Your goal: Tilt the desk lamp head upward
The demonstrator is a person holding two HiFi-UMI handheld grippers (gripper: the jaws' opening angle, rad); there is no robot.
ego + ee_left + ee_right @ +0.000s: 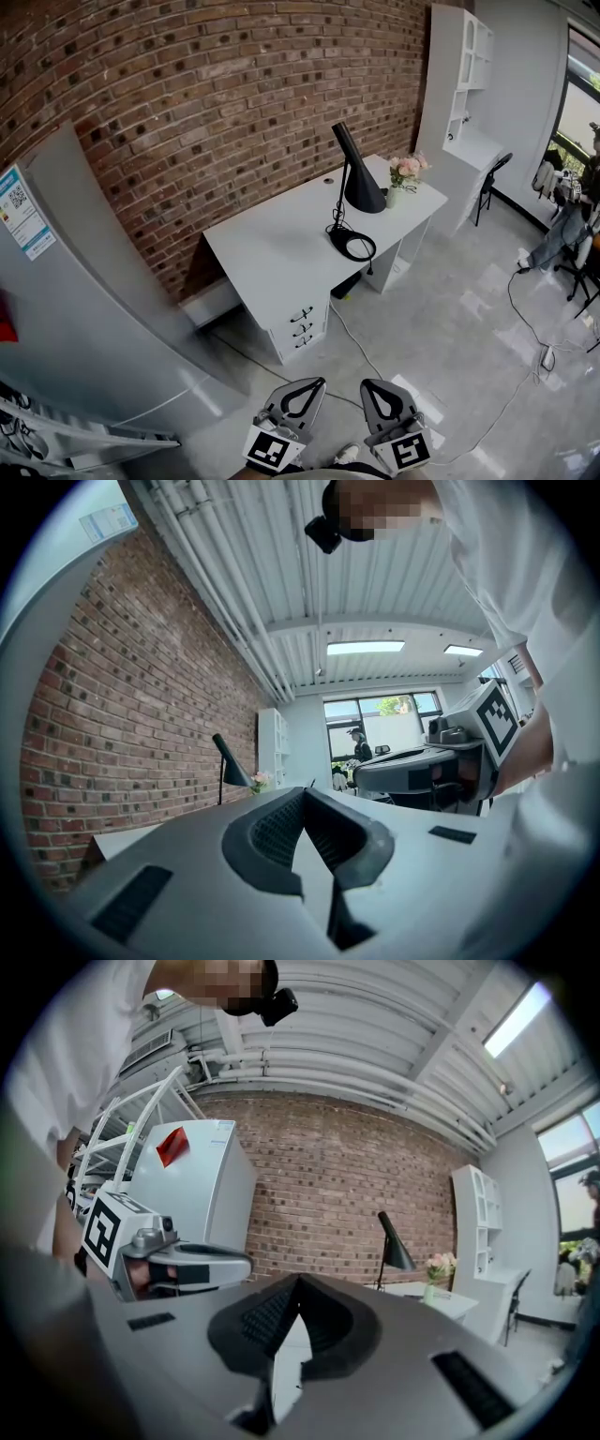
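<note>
A black desk lamp (357, 184) stands on the white desk (272, 246) against the brick wall. Its cone head points down and its round base (353, 245) sits near the desk's front edge. The lamp also shows small and far off in the left gripper view (230, 766) and the right gripper view (394, 1247). My left gripper (316, 382) and right gripper (368, 384) hang side by side low over the floor, well short of the desk. Both are shut with nothing between their jaws, the tips meeting in the left gripper's (302, 792) and the right gripper's (298, 1279) own views.
A vase of pink flowers (405, 173) stands on the desk right of the lamp. A grey fridge (84, 309) fills the left. A white shelf unit (464, 84) and black chair (492, 178) stand beyond the desk. Cables (525, 319) trail over the floor; a person (589, 178) sits far right.
</note>
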